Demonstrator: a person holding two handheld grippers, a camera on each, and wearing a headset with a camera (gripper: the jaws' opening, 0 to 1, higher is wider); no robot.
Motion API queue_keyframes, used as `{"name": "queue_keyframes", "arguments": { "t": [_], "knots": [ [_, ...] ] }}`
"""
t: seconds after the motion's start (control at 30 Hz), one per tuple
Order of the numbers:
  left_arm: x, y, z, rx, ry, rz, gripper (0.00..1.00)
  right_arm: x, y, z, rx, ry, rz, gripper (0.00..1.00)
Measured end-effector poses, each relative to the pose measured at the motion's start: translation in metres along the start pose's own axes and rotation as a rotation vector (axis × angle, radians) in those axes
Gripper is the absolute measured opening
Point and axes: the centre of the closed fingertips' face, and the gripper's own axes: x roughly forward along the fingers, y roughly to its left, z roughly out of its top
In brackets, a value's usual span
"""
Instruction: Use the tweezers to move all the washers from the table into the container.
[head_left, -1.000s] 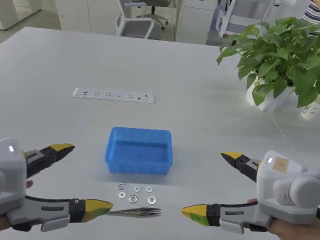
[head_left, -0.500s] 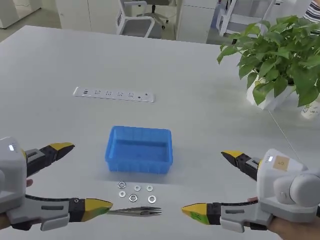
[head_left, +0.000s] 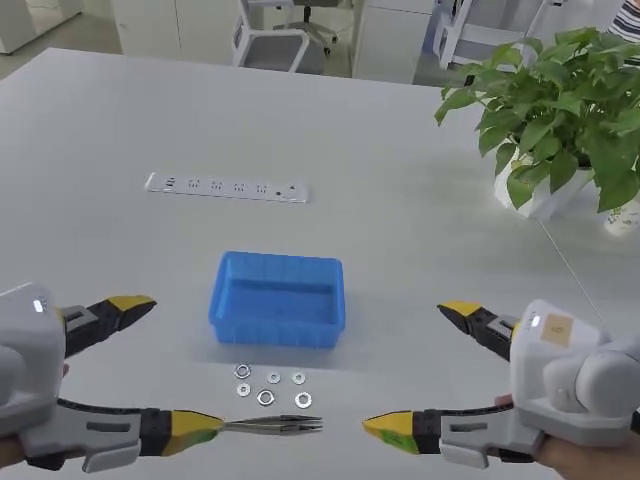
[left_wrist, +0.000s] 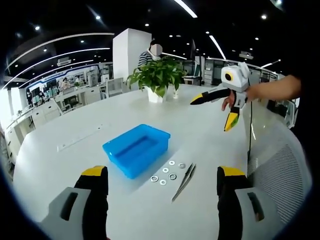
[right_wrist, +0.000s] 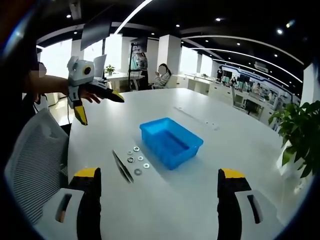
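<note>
The person is holding both grippers low over the near side of the bench (head_left: 400, 230), each one angled inward so the two are facing each other. The left gripper (head_left: 182, 362) is keeping its jaws wide apart and gripping nothing; the right gripper (head_left: 402, 366) is doing the same, its jaws spread and empty. In the head view, each gripper is reaching one jaw out over the bench and keeping the other close to the person.

The tweezers (head_left: 275, 425) are lying flat on the bench between the two nearer jaw tips, with one end just beside the left gripper's nearer tip. The washers (head_left: 270, 385) are sitting in a loose cluster just beyond the tweezers, in the gap between the two grippers and touching neither. The blue container (head_left: 275, 335) is standing just past the washers, between the two farther jaw tips. In the left gripper view, the tweezers and washers are lying ahead between the jaws, and the container is sitting nearer the left-hand jaw.
</note>
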Motion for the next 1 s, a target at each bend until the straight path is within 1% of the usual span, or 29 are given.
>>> {"name": "queue_keyframes", "arguments": {
  "t": [0.13, 0.3, 0.47, 0.6, 0.67, 0.8, 0.83, 0.9, 1.0],
  "knots": [
    [0.004, -0.002, -0.005, 0.014, 0.023, -0.013, 0.94, 0.003, 0.001, -0.002, -0.014, 0.010, 0.013, 0.97],
    [0.007, -0.003, -0.008, 0.019, 0.040, -0.024, 0.91, 0.008, 0.003, -0.006, -0.031, 0.026, 0.030, 0.95],
    [0.011, -0.004, -0.018, 0.027, 0.079, -0.040, 0.89, 0.016, 0.009, -0.015, -0.055, 0.062, 0.065, 0.92],
    [0.015, -0.005, -0.027, 0.041, 0.109, -0.055, 0.86, 0.022, 0.014, -0.019, -0.078, 0.076, 0.094, 0.88],
    [0.017, -0.006, -0.029, 0.049, 0.118, -0.063, 0.83, 0.026, 0.015, -0.021, -0.090, 0.082, 0.110, 0.86],
    [0.021, -0.009, -0.034, 0.052, 0.133, -0.096, 0.77, 0.033, 0.022, -0.022, -0.120, 0.085, 0.155, 0.77],
    [0.022, -0.009, -0.035, 0.056, 0.139, -0.103, 0.73, 0.034, 0.023, -0.022, -0.128, 0.083, 0.166, 0.75],
    [0.024, -0.010, -0.040, 0.069, 0.163, -0.113, 0.71, 0.038, 0.027, -0.024, -0.142, 0.091, 0.189, 0.72],
    [0.027, -0.012, -0.046, 0.088, 0.181, -0.135, 0.65, 0.043, 0.035, -0.028, -0.175, 0.103, 0.232, 0.67]
  ]
}}
